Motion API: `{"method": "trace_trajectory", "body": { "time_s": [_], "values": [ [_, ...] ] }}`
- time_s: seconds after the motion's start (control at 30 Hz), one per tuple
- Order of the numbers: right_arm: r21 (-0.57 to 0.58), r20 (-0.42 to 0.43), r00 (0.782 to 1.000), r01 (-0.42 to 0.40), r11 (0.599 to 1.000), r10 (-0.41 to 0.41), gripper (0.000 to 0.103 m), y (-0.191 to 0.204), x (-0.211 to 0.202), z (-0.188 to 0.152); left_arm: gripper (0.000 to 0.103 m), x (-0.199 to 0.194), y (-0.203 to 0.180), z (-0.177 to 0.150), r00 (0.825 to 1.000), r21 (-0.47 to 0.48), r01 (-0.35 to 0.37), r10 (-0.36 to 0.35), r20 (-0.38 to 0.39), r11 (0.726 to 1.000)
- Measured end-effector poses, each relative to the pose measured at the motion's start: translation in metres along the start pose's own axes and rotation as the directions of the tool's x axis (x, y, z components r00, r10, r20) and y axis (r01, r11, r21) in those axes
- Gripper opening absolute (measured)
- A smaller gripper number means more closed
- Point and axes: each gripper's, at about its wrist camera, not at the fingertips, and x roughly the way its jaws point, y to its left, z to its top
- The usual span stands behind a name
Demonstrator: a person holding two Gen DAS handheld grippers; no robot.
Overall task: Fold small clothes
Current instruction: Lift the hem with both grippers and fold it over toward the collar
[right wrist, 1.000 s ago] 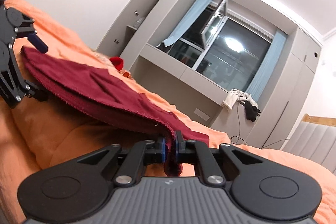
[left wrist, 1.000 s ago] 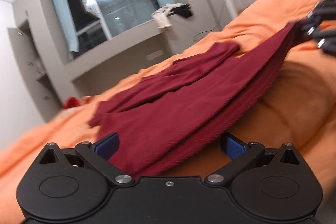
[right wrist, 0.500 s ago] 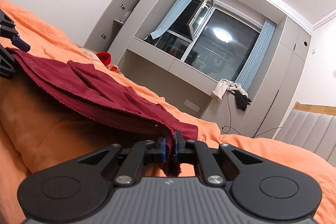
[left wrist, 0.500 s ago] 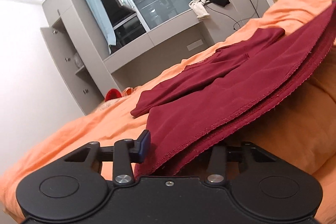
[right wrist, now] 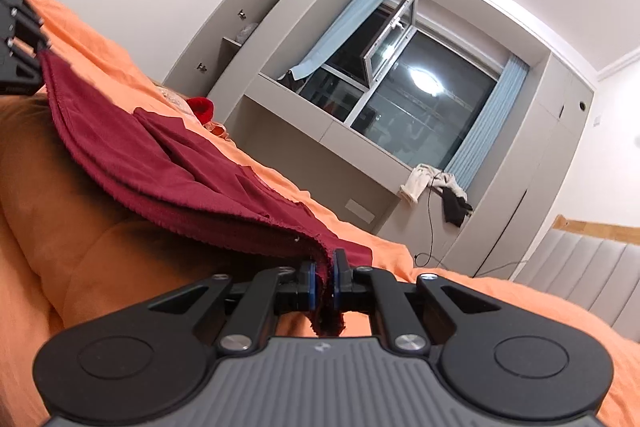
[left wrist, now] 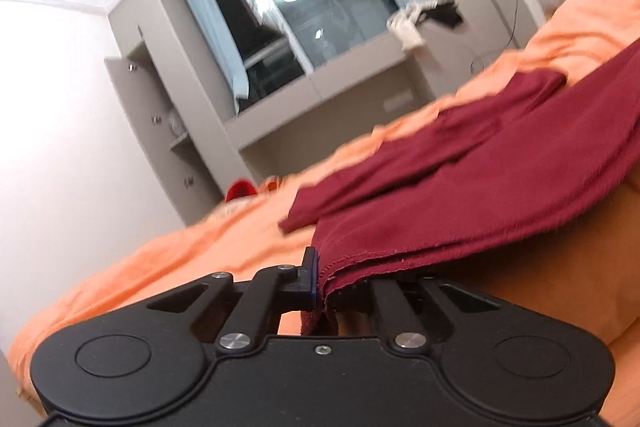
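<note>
- My left tool (left wrist: 320, 285) pinches one corner of the dark red garment (left wrist: 460, 195); my right tool (right wrist: 325, 281) pinches the other.
- The garment lies over the orange bed (right wrist: 100, 267), its near hem lifted.
- The left bite seems shallow; a hard pull could free it.

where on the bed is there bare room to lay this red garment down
Bare orange bedcover lies open left of the maroon garment, running toward the grey cabinet. In the right wrist view, another bare patch runs between the garment's edge and the padded headboard. It is crowded mid-bed, where the garment is spread between both hand-held grippers, left and right.
</note>
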Motion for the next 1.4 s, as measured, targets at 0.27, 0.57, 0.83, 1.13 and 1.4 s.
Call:
{"method": "trace_trajectory", "body": {
  "time_s": [0.27,0.57,0.83,1.13,1.4],
  "values": [
    [0.085,0.039,0.999,0.031,0.996,-0.035,0.006,-0.020,-0.035,0.008,0.005,-0.033,0.019,0.007,0.997,-0.130,0.025,-0.014,0.078,0.991],
    [0.091,0.063,0.997,0.034,0.995,-0.040,0.005,-0.051,-0.124,0.012,0.005,-0.116,0.054,0.021,0.980,-0.233,0.121,-0.078,0.185,0.965],
    [0.145,0.136,0.987,0.063,0.987,-0.083,0.005,-0.071,-0.172,0.032,0.005,-0.179,0.083,0.035,0.959,-0.255,0.221,-0.163,0.232,0.941],
    [0.109,0.172,0.977,0.111,0.988,-0.129,0.006,-0.084,-0.112,0.053,0.005,-0.147,0.110,0.064,0.945,-0.389,0.316,-0.250,0.212,0.865],
    [0.081,0.179,0.978,0.096,0.992,-0.109,0.006,-0.096,-0.001,0.071,0.006,-0.060,0.119,0.112,0.965,-0.449,0.257,-0.204,0.164,0.856]
  ]
}}
